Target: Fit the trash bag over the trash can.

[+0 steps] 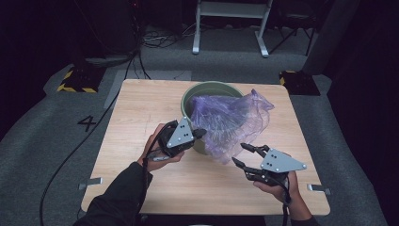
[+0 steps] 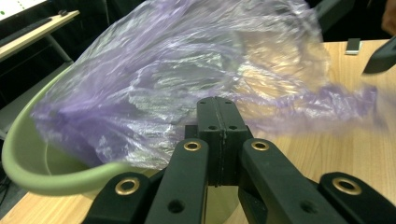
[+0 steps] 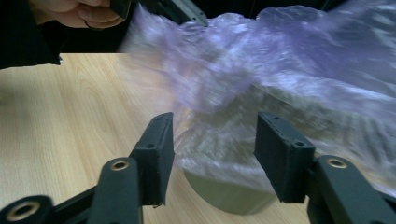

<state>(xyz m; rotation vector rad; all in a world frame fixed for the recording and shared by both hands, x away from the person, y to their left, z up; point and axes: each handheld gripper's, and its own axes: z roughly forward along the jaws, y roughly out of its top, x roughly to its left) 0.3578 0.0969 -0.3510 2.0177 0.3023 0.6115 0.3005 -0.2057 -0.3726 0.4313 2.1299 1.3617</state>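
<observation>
A pale green bucket (image 1: 207, 85) stands at the middle of the wooden table (image 1: 141, 108), with a crumpled purple plastic bag (image 1: 233, 117) draped over it and spilling past its right side. My left gripper (image 1: 201, 133) sits at the bucket's near rim, shut, and its pads meet on the bag's film (image 2: 154, 93) just above the green rim (image 2: 46, 177). My right gripper (image 1: 238, 153) is open just below the bag's hanging corner. In the right gripper view the film (image 3: 261, 79) and the bucket's wall (image 3: 224, 196) lie just beyond its parted jaws (image 3: 215, 130), untouched.
Small metal brackets (image 1: 91, 182) (image 1: 319, 188) sit at the table's near corners. A black cable (image 1: 70, 155) runs over the grey floor at the left. White frame legs (image 1: 230, 28) stand behind the table, with striped floor weights (image 1: 75, 80) off its far corners.
</observation>
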